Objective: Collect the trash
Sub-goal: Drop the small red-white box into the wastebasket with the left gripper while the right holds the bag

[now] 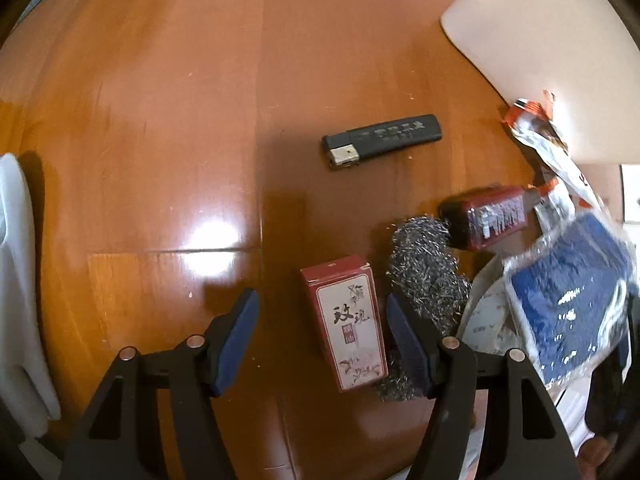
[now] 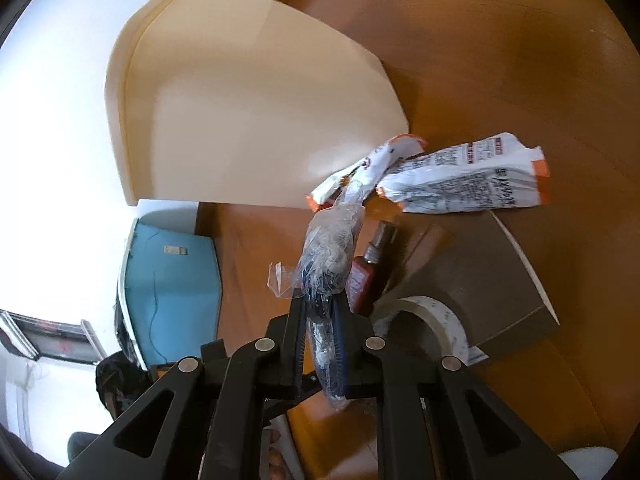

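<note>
Right gripper (image 2: 320,320): clenched on a crinkled clear plastic wrapper (image 2: 328,248) with blue inside, lifted clear of the wooden surface (image 2: 520,60).
Left gripper (image 1: 322,336): released, jaws apart, pointing steeply down over the surface, with a red and white box (image 1: 346,322) lying between them; pads not touching it.
Steel scourer (image 1: 428,268): just beside the box, against the gripper's right finger.
Lighter (image 1: 382,140): black, flat on the surface, beyond the box.
Torn white and orange packet (image 2: 464,180): on the surface beside the cream bin (image 2: 240,100).
Tape roll (image 2: 420,320): near the right gripper.
</note>
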`<state>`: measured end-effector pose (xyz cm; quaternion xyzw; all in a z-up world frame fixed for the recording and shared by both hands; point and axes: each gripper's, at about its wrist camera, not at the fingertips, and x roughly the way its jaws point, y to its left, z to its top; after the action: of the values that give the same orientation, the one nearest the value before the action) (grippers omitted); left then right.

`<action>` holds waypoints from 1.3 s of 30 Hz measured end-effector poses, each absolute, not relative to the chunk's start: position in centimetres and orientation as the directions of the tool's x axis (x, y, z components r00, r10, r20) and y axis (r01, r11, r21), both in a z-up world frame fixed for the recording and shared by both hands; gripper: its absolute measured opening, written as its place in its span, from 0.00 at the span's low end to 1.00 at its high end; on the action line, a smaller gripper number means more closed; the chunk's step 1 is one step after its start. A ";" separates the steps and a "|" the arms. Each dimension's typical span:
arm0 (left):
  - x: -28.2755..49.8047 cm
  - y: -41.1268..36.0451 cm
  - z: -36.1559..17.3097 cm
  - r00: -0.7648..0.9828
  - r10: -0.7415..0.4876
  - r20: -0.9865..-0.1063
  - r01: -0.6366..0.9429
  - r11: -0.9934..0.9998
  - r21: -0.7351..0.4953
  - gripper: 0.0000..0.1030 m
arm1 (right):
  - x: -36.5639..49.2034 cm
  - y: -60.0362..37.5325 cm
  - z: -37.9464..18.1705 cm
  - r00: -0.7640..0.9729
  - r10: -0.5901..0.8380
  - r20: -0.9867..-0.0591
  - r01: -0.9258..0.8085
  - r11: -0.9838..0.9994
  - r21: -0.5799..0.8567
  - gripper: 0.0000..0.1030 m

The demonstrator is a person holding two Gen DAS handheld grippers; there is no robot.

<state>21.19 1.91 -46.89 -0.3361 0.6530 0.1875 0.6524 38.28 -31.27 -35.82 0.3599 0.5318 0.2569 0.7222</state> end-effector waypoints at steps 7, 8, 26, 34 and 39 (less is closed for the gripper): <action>21.7 0.7 -48.7 0.044 -0.158 -0.986 -0.683 0.716 -0.145 0.54 | 38.1 -30.8 -35.7 0.311 0.758 -0.573 0.008 0.601 0.800 0.12; 21.7 0.6 -48.6 0.049 -0.168 -0.985 -0.678 0.718 -0.156 0.40 | 38.1 -30.9 -35.8 0.312 0.756 -0.576 0.011 0.603 0.798 0.12; 26.2 -2.8 -27.6 0.410 -0.282 -0.867 -0.225 0.890 -0.396 0.28 | 37.0 -32.8 -34.3 0.377 0.745 -0.551 0.025 0.586 0.810 0.12; 37.9 -2.0 -13.1 0.733 -0.258 -0.629 0.006 0.928 -0.373 0.28 | 37.0 -35.1 -33.5 0.433 0.741 -0.513 0.045 0.551 0.833 0.12; 45.4 -0.3 -16.1 0.707 -0.205 -0.676 -0.052 0.939 -0.340 0.28 | 36.9 -36.0 -33.4 0.449 0.732 -0.512 0.059 0.547 0.835 0.12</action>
<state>45.37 -0.33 -16.08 -0.1695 0.3801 -0.0421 0.9083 36.85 -35.96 -33.44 0.4180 0.4732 0.2270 0.7415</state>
